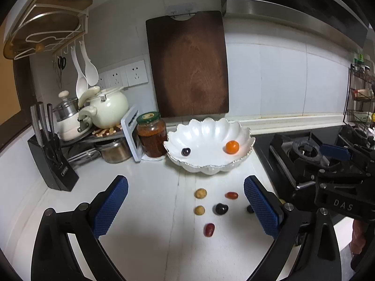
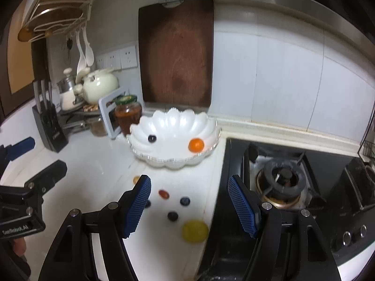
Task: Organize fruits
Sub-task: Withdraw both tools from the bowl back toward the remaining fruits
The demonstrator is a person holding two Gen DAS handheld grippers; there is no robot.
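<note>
A white scalloped bowl (image 1: 206,135) (image 2: 173,121) stands on the white counter and holds an orange fruit (image 1: 232,146) (image 2: 196,145) and a dark grape (image 1: 185,151) (image 2: 152,138). Loose on the counter in front lie two tan fruits (image 1: 200,193), a red tomato (image 1: 231,195) (image 2: 163,194), a dark fruit (image 1: 221,208), a red date (image 1: 209,229), blueberries (image 2: 185,201) and a yellow-green fruit (image 2: 195,231). My left gripper (image 1: 186,207) is open and empty above the loose fruits. My right gripper (image 2: 189,207) is open and empty over the blueberries.
A dark cutting board (image 1: 187,65) leans on the back wall. A sauce jar (image 1: 151,134), pots, a kettle (image 1: 109,104) and a knife block (image 1: 52,164) crowd the left. The gas stove (image 2: 281,182) lies right of the counter edge.
</note>
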